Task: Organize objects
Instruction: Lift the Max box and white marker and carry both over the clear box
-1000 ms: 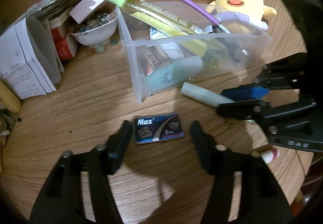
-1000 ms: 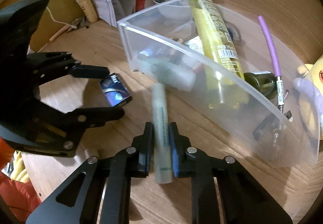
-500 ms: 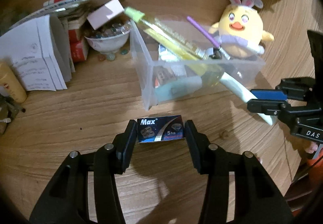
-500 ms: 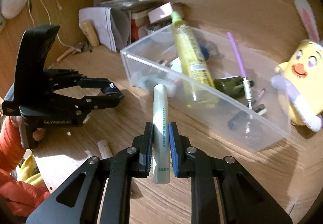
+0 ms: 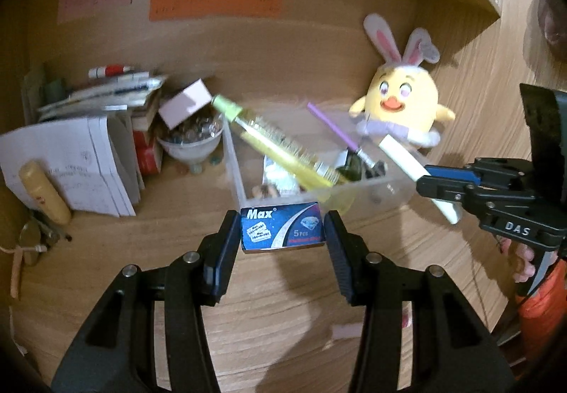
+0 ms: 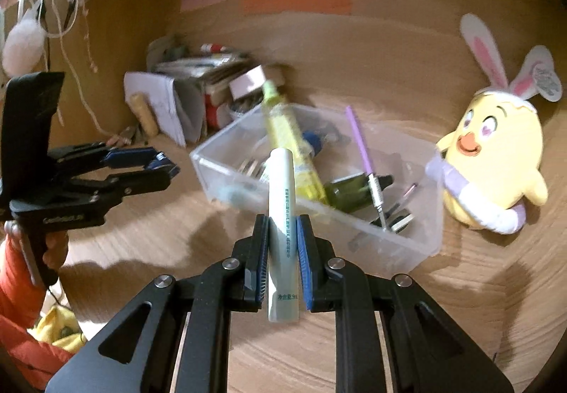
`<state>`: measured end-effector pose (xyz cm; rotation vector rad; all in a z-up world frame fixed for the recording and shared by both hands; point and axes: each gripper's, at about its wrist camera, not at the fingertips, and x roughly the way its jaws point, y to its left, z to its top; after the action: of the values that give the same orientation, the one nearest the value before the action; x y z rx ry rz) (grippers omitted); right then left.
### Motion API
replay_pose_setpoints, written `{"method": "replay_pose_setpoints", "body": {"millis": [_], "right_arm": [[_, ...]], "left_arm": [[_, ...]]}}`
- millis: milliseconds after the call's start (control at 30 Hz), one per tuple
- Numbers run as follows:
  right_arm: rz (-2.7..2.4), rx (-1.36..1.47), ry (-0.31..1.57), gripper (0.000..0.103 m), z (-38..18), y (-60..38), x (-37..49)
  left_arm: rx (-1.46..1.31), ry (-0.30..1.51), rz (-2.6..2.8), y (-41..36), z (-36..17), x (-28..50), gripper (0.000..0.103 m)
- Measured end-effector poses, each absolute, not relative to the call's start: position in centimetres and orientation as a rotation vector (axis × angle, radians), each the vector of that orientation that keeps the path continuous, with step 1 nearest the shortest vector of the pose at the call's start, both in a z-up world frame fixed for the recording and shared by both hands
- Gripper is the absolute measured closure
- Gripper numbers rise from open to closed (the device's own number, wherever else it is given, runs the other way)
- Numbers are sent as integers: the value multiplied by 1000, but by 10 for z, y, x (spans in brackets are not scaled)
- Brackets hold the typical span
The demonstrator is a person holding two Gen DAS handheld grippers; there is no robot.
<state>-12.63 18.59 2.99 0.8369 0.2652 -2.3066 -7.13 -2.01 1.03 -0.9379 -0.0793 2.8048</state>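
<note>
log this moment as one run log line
left gripper: shut on Max razor blade box | right gripper: shut on white tube | both lifted off table, near clear plastic bin

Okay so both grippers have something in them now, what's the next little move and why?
Probably carry each load forward over the clear plastic bin before letting go. The left gripper is shut on the blue Max razor blade box and the right gripper on the white tube, both off the wooden desk and short of the bin's near wall.
</note>
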Motion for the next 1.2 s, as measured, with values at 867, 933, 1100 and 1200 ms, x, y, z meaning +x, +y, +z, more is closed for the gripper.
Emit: {"method": "replay_pose_setpoints", "body": {"millis": [867, 933, 1100, 1200], "right_arm": [[-2453, 715, 170, 89, 63, 204, -180], [-2456, 720, 162, 89, 64, 204, -186], [-2469, 754, 139, 89, 56, 207, -201], [-2469, 795, 117, 89, 47, 211, -210]], "left_arm": [[-827, -113, 2883, -5, 48, -128, 55], [-832, -119, 2881, -5, 47, -132, 55], [-869, -127, 2880, -4, 39, -146, 55], [-900, -138, 2875, -6, 31, -153, 55]]}}
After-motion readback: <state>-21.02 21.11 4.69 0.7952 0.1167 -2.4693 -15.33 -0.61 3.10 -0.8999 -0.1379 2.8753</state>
